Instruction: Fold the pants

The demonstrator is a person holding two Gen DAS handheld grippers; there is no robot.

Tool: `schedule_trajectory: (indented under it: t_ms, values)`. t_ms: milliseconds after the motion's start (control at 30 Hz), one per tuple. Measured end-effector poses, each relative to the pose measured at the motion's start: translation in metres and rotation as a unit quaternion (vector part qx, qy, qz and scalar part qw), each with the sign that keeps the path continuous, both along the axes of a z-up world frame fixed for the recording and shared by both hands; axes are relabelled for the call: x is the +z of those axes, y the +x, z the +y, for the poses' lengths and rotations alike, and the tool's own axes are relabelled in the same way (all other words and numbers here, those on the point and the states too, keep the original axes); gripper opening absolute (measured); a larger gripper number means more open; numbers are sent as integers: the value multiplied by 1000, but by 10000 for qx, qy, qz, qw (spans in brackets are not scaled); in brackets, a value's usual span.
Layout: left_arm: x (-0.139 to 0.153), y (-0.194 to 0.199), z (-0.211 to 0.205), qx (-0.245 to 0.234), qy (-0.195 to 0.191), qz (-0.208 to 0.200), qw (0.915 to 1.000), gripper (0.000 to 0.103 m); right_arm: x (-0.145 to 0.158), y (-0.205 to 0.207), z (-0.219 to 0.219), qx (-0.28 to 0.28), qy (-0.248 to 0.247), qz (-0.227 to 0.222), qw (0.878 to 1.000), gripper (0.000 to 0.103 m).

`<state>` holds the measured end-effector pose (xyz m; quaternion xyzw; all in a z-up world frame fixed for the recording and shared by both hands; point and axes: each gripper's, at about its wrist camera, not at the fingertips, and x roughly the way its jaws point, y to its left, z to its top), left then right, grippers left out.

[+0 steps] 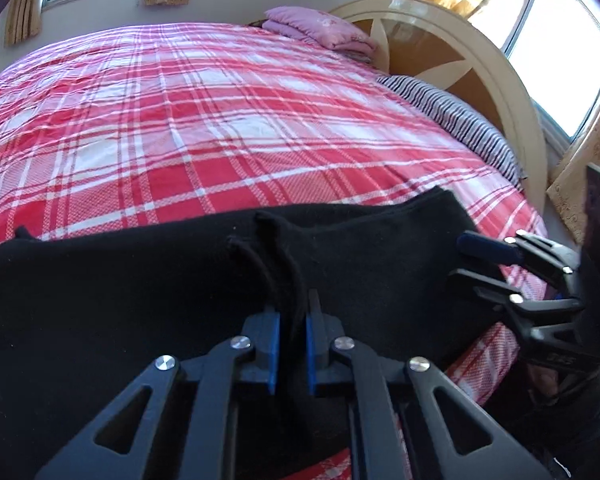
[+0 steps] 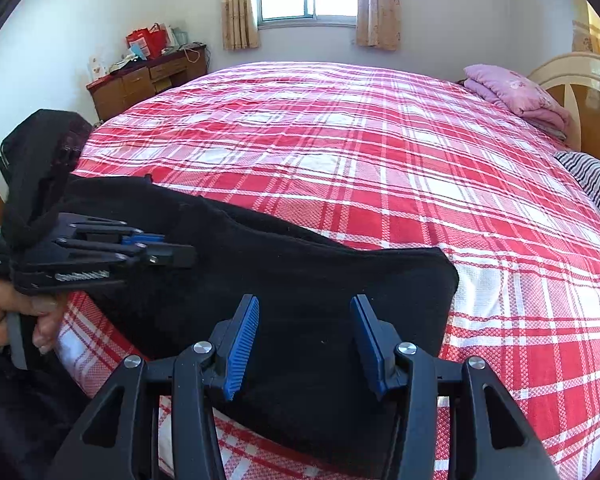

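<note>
While the black pants [image 2: 300, 280] lie along the near edge of the plaid bedspread [image 2: 340, 152], I judge the folding only started. My left gripper [image 1: 292, 320] pinches a raised ridge of their cloth; my right gripper [image 2: 304, 344] stands spread above them, holding nothing.

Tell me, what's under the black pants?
The black pants lie on the red checked bedspread, which shows all around them. Whatever sits directly beneath the cloth is covered, so I can't see it.

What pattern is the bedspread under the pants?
Red, pink and white plaid on the bedspread, clearest in the right wrist view.
</note>
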<state>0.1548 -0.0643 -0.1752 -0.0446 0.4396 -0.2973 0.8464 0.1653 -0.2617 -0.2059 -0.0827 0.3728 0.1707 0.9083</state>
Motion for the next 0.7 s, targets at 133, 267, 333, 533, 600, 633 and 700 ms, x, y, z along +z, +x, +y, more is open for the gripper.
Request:
schedule_trajectory:
  t_ms: [133,267,333,533,600,633,700]
  values:
    - [8,0,12,73,-272,-1,9996,10,1,-4,1,-80,-155,-96,9998,50]
    - [20,0,24,193,-252,-148,9994,10,4,-9,3,-114,-370,-307,9988,50]
    - [25,1,36,314,-311,-161,9989,10,5,-9,4,-129,-398,-339,9986,50]
    - [25,1,59,596,-174,-194,9979,10,-3,-6,4,-164,-480,-261,9984,50]
    - [24,2,64,648,-172,-164,9976,10,-4,-6,5,-167,-496,-256,9983,50]
    - [23,2,66,688,-154,-152,9974,10,-5,-6,6,-164,-505,-250,9983,50]
    - [21,2,70,731,-131,-131,9972,10,-6,-5,7,-165,-511,-245,9983,50]
